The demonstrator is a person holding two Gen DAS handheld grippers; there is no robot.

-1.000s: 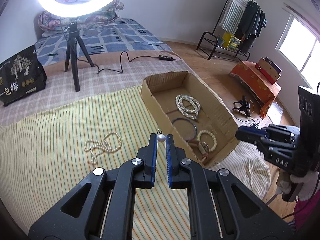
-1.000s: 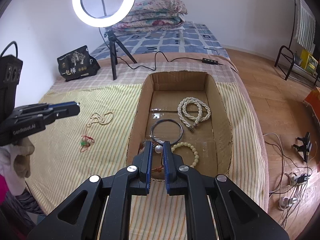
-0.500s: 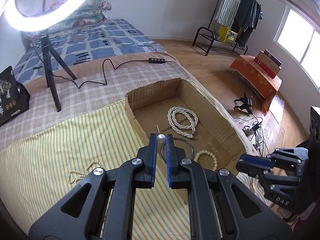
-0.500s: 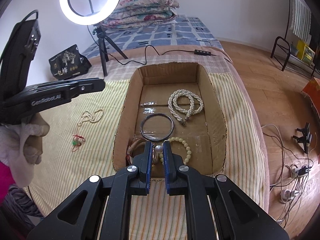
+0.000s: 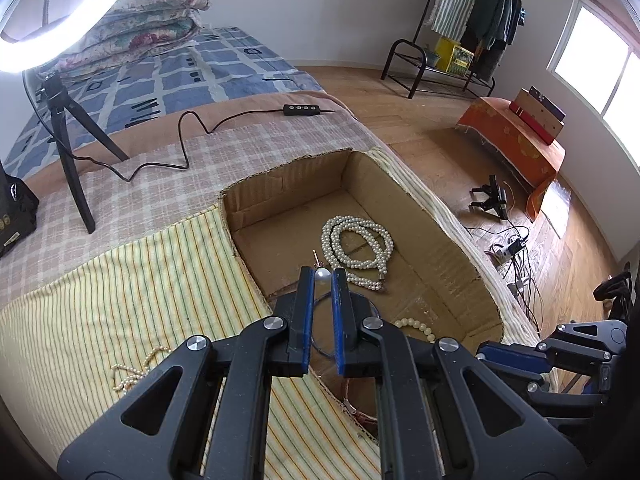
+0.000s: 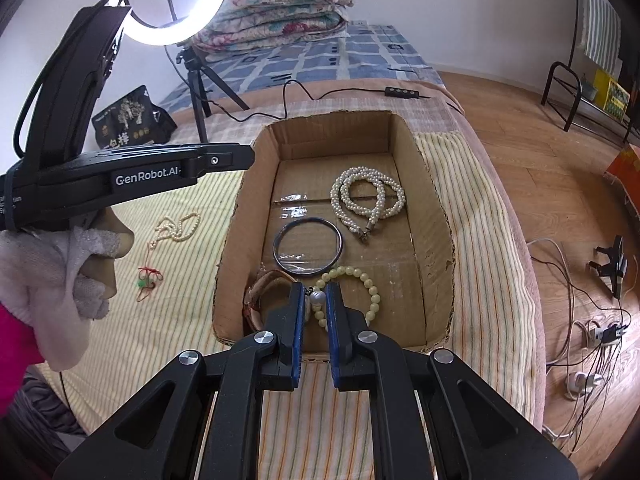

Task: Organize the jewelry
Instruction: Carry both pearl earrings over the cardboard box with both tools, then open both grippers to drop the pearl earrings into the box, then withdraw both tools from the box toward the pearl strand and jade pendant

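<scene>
An open cardboard box (image 6: 436, 216) lies on the striped bedspread and holds a white pearl necklace (image 6: 368, 196), a dark bangle (image 6: 308, 246), a pale bead bracelet (image 6: 366, 286) and a brown strap (image 6: 260, 298). My left gripper (image 5: 322, 276) is shut on a pearl earring (image 5: 322, 274) whose pin sticks up; it hovers above the box's left wall, with the pearl necklace (image 5: 356, 246) just beyond. My right gripper (image 6: 316, 298) is shut on a second pearl earring (image 6: 316, 298) over the box's near end. The left gripper (image 6: 240, 158) also shows from the side, over the box's left rim.
On the bedspread left of the box lie a thin pearl chain (image 6: 178, 226) and a red cord with a green bead (image 6: 146, 280). A ring light on a tripod (image 6: 196, 80), its cable and a black bag (image 6: 128, 120) stand behind. Past the bed's right edge is wood floor with cables (image 6: 592, 328).
My left gripper has carried its earring rightward from over the bedspread to above the box's left wall. The right gripper has stayed over the box's near end.
</scene>
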